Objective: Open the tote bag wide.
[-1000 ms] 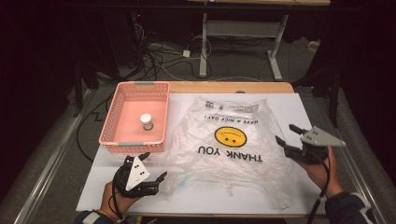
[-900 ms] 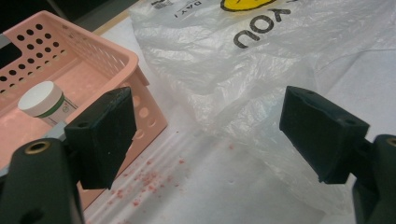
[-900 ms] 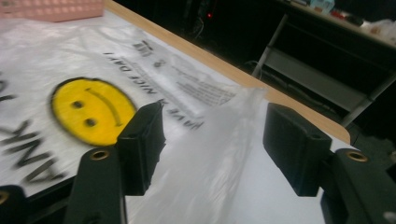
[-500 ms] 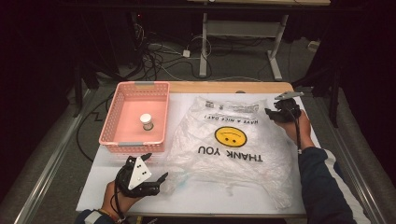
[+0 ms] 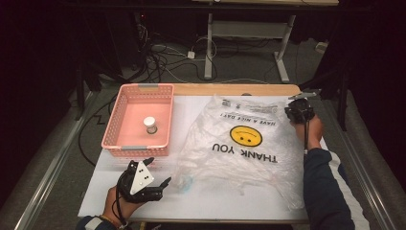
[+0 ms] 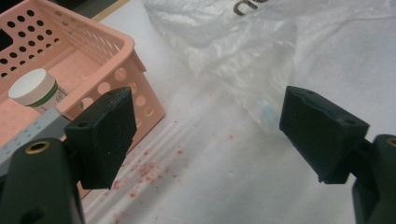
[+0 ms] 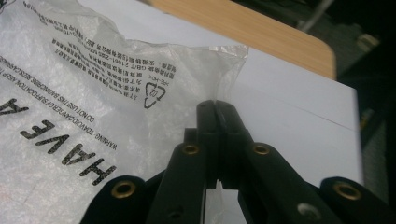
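Note:
A clear plastic bag [image 5: 239, 143] printed with a smiley and "THANK YOU" lies flat on the white table top [image 5: 215, 201]. At its far right corner my right gripper [image 5: 291, 111] has just been closing. Its jaws now meet on the bag's edge [image 7: 205, 70], with the thin film pinched at the right gripper's tips [image 7: 217, 108]. My left gripper [image 5: 158, 171] rests open at the front left, beside the near corner of the pink basket [image 5: 136, 149]. Nothing lies between the left gripper's jaws [image 6: 210, 135]; the bag's crumpled corner [image 6: 243, 60] is just ahead of them.
The pink basket's perforated wall [image 6: 93, 51] holds a small white-capped bottle [image 5: 150, 125], also seen in the left gripper view [image 6: 35, 88]. Reddish crumbs [image 6: 144, 170] dot the table by the basket. A wooden edge [image 5: 230, 89] runs along the table's far side; cables and desk legs lie beyond.
My right gripper travelled from the table's right side up to the bag's far right corner and its jaws went from open to shut on the bag edge. The left hand stayed put.

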Tool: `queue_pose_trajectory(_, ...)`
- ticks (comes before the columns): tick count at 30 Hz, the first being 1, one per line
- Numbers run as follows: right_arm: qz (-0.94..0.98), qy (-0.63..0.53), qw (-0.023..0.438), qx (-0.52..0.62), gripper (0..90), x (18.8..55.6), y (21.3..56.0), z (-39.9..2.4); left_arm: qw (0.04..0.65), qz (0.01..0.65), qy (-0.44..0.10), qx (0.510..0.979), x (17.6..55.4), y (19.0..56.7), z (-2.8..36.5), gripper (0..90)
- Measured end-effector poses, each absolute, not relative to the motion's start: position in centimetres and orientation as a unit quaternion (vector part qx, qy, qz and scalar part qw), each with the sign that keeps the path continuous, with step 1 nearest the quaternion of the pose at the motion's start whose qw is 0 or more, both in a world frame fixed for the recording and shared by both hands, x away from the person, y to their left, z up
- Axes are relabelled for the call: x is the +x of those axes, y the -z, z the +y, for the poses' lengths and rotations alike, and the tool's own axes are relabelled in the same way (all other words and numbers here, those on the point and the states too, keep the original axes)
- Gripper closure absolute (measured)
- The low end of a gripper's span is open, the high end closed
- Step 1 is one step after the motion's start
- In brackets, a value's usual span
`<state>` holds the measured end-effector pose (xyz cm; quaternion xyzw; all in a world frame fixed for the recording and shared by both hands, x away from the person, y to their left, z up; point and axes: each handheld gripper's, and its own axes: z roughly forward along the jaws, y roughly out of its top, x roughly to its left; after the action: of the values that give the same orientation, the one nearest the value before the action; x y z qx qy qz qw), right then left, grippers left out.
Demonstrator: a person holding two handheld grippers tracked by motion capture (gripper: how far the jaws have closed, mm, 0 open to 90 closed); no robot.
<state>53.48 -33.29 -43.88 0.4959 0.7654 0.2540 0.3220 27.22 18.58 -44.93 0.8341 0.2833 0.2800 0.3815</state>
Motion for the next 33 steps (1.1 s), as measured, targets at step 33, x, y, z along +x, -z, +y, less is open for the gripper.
queue_pose_trajectory(33,0.769,-0.292,0.341,0.456,59.9,41.0,40.7,-37.1,0.352,0.290,-0.294,0.840,27.5,45.0,18.5,17.9)
